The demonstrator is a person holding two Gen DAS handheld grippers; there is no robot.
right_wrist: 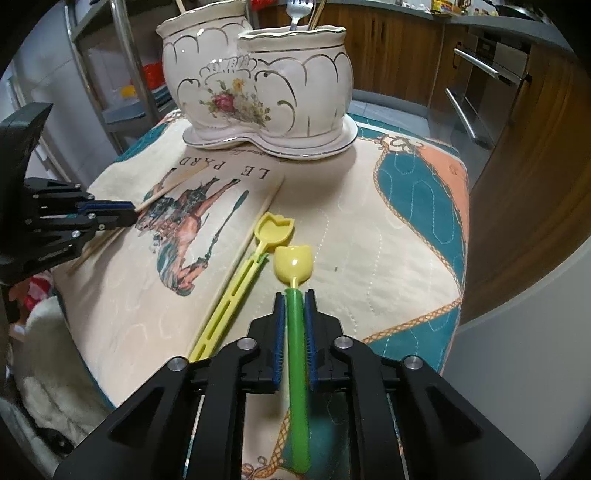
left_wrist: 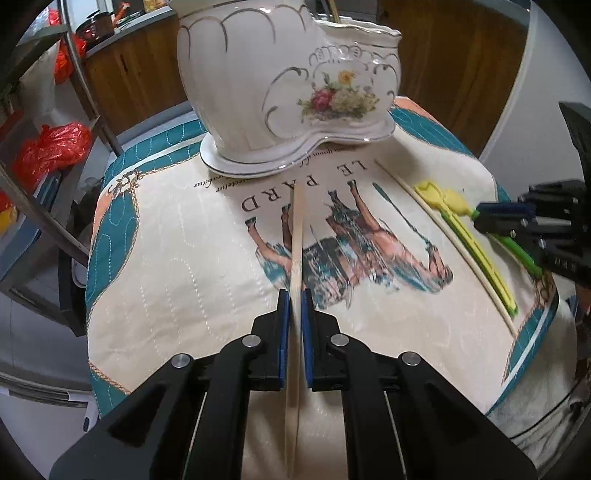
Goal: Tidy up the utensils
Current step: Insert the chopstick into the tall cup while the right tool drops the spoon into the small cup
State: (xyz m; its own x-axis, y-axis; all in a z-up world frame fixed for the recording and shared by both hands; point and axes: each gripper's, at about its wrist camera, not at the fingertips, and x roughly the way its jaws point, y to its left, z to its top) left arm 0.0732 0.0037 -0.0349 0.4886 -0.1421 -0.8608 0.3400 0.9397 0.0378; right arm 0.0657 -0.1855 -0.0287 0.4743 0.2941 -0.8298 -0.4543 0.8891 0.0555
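Note:
My left gripper (left_wrist: pixel 294 295) is shut on a wooden chopstick (left_wrist: pixel 296 236) that points at the white floral ceramic utensil holder (left_wrist: pixel 280 85); it also shows in the right wrist view (right_wrist: pixel 131 216). My right gripper (right_wrist: pixel 294 295) is shut on the green handle of a yellow tulip-shaped spoon (right_wrist: pixel 293 264), held just above the cloth. It shows at the right of the left wrist view (left_wrist: pixel 480 218). A second yellow tulip spoon (right_wrist: pixel 236 284) and another chopstick (right_wrist: pixel 258 218) lie on the cloth beside it. The holder (right_wrist: pixel 258 85) has a fork (right_wrist: pixel 297 13) in it.
A printed quilted cloth (right_wrist: pixel 369 229) with a horse picture covers the small table. Wooden cabinets (right_wrist: pixel 406 48) and an oven stand behind. A metal shelf with red bags (left_wrist: pixel 55 144) stands to the left.

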